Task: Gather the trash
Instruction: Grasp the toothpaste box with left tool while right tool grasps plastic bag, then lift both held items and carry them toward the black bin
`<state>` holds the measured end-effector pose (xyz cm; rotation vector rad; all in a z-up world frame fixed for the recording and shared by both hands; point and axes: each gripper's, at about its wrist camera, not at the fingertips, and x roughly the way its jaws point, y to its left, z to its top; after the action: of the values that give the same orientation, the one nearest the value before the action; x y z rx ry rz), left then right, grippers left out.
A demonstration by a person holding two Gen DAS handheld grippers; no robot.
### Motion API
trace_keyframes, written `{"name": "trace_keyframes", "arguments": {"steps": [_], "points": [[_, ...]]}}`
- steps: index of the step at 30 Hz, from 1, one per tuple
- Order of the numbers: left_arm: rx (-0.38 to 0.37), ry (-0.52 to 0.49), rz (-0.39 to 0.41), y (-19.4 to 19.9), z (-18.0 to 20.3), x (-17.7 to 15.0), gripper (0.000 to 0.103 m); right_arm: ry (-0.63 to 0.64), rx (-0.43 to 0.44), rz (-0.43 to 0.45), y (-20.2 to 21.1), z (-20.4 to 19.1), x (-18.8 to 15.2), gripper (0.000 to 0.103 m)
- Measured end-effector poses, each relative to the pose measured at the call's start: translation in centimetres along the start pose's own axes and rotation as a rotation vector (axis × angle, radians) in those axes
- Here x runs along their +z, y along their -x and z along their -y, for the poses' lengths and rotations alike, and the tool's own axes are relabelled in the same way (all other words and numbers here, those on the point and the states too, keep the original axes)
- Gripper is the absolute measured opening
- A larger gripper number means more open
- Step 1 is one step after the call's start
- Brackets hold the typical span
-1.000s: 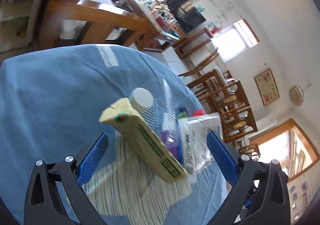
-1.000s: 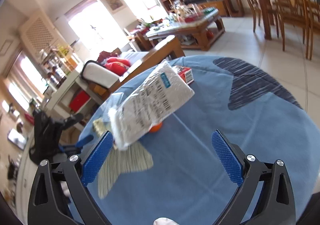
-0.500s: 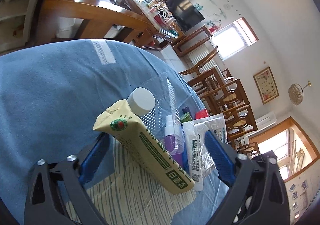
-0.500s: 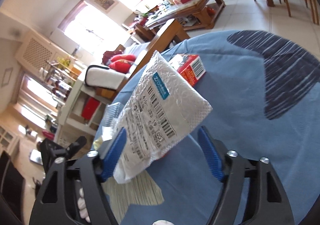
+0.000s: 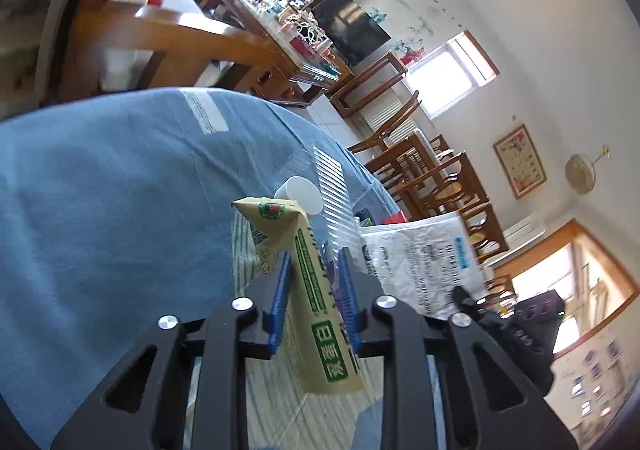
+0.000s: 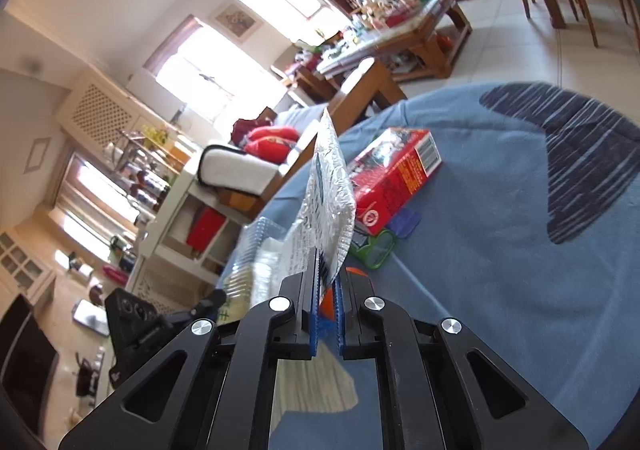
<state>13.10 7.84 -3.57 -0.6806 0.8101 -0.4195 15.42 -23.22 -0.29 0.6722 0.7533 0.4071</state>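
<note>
Both jaws had just been closing: the left hand-held gripper pinched the drink carton, the right hand-held gripper pinched the white mailer bag. The carton's long axis ran forward along the fingers, gabled top pointing away. The floppy bag stood edge-on ahead; its thin held corner looked likely to slip onto the worktop.

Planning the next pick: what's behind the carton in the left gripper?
Behind the carton stands a clear plastic tray, with a red box further back. The carton covers the tray's lower part.
</note>
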Motion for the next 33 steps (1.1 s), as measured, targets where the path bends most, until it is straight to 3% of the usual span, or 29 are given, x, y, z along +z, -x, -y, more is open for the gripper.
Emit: {"name": "trace_keyframes", "arguments": {"steps": [7,10,15,19,24,33], "points": [[0.069,-0.067,-0.079,1.1,-0.2,-0.8,0.014,0.053,-0.007,0.053,3.9,-1.6,-2.4,0.007],[0.119,-0.136,-0.178,0.4,-0.2,-1.8,0.014,0.053,0.001,0.058,5.3,-1.8,-3.4,0.007],[0.191,-0.249,-0.212,-0.2,1.3,-2.5,0.017,0.059,0.006,0.056,6.5,-2.9,-5.1,0.007],[0.179,-0.319,-0.203,-0.4,2.2,-3.2,0.011,0.060,0.007,0.056,7.9,-3.3,-6.1,0.007],[0.106,-0.402,-0.149,1.4,4.7,-5.2,0.005,0.068,-0.002,0.073,10.4,-3.2,-6.9,0.007],[0.007,-0.486,-0.110,3.6,9.6,-8.2,0.005,0.111,-0.032,0.135,16.9,-3.6,-8.4,0.007]]}}
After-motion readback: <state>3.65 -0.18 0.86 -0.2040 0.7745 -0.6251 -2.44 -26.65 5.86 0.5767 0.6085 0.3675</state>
